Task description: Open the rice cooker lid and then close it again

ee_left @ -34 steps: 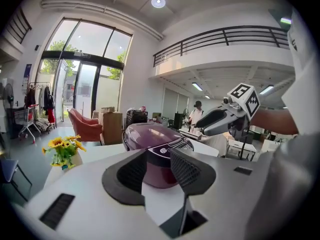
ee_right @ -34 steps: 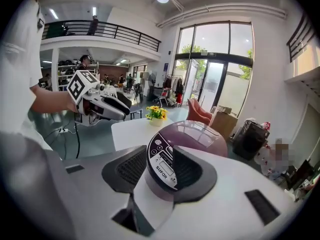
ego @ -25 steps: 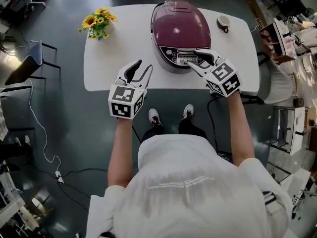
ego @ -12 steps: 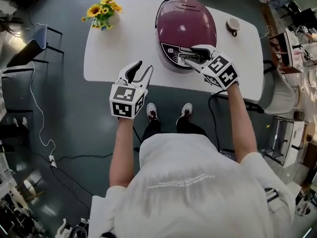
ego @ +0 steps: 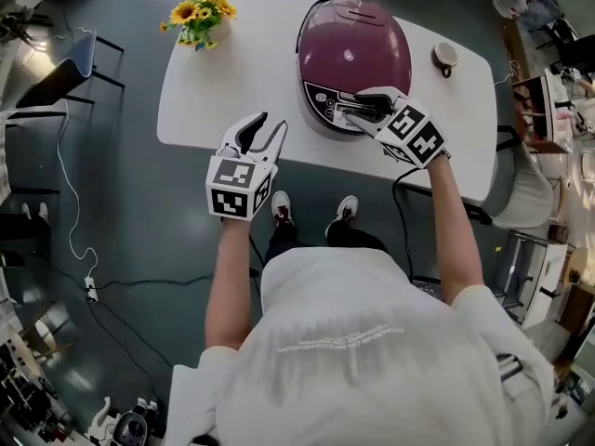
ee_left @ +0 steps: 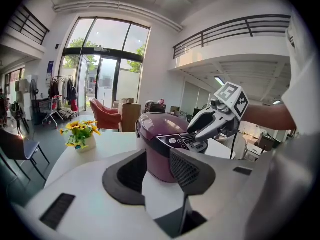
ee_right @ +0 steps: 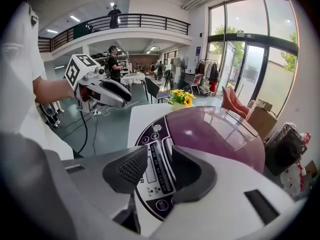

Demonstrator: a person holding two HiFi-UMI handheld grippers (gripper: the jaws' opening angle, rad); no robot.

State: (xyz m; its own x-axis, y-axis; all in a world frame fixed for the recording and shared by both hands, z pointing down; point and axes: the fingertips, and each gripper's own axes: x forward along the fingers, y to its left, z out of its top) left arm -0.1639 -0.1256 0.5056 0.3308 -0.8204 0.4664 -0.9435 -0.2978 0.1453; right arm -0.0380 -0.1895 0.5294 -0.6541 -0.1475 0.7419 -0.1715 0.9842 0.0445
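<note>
Flowers (ego: 200, 12) far left, free tabletop (ego: 232, 91) beside cooker (ego: 353, 49)

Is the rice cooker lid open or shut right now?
Shut. The purple lid lies domed and flush on the cooker body in all three views, with no gap showing along its front edge by the control panel.

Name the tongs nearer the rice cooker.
Right. The right tongs, empty, jaws just closing, are at the rice cooker's control panel; the left tongs hang at the table's near edge.

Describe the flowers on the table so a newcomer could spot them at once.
Start at the white table. The purple rice cooker sits right of centre; the flowers stand at the far left corner. Nothing else on it is yellow-petalled and leafy.
</note>
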